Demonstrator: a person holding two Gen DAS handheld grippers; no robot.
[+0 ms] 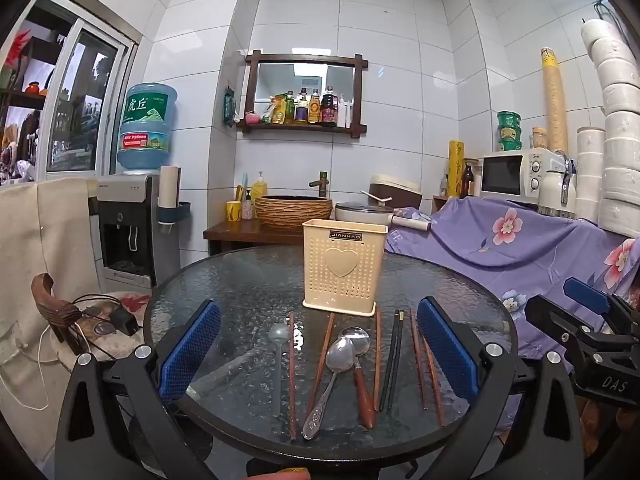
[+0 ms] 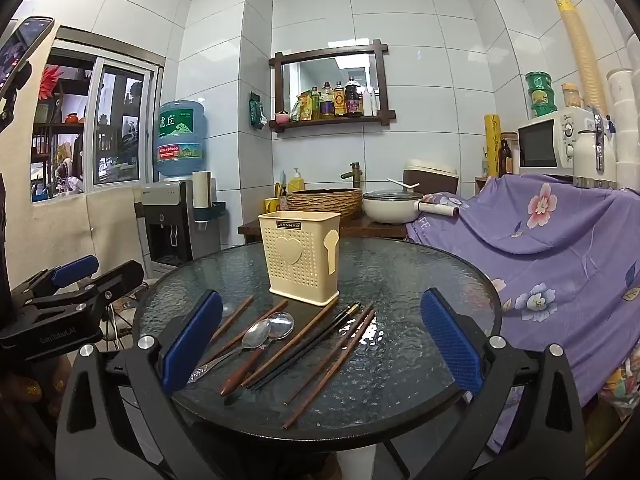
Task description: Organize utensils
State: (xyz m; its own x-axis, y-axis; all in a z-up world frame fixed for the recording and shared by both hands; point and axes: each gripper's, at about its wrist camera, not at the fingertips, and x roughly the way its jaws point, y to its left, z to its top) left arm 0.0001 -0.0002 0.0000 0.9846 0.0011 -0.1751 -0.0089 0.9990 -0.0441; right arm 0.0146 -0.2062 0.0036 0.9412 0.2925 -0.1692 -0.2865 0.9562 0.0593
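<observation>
A cream perforated utensil holder (image 1: 342,266) (image 2: 300,256) stands upright near the middle of the round glass table (image 1: 240,280) (image 2: 420,280). In front of it lie several brown wooden chopsticks (image 1: 320,360) (image 2: 332,364), a black chopstick pair (image 1: 392,360) (image 2: 308,348), a steel spoon (image 1: 332,376) (image 2: 248,340), a wooden-handled spoon (image 1: 360,372) (image 2: 256,356) and a translucent spoon (image 1: 279,356). My left gripper (image 1: 318,354) is open above the utensils, holding nothing. My right gripper (image 2: 320,348) is open above the table's near edge, empty.
A purple flowered cloth (image 1: 520,248) (image 2: 560,248) covers furniture on the right. A water dispenser (image 1: 132,224) (image 2: 172,220) and a chair with cables (image 1: 92,320) stand on the left. A basket sink (image 1: 294,210) and a pot (image 2: 390,204) are behind the table.
</observation>
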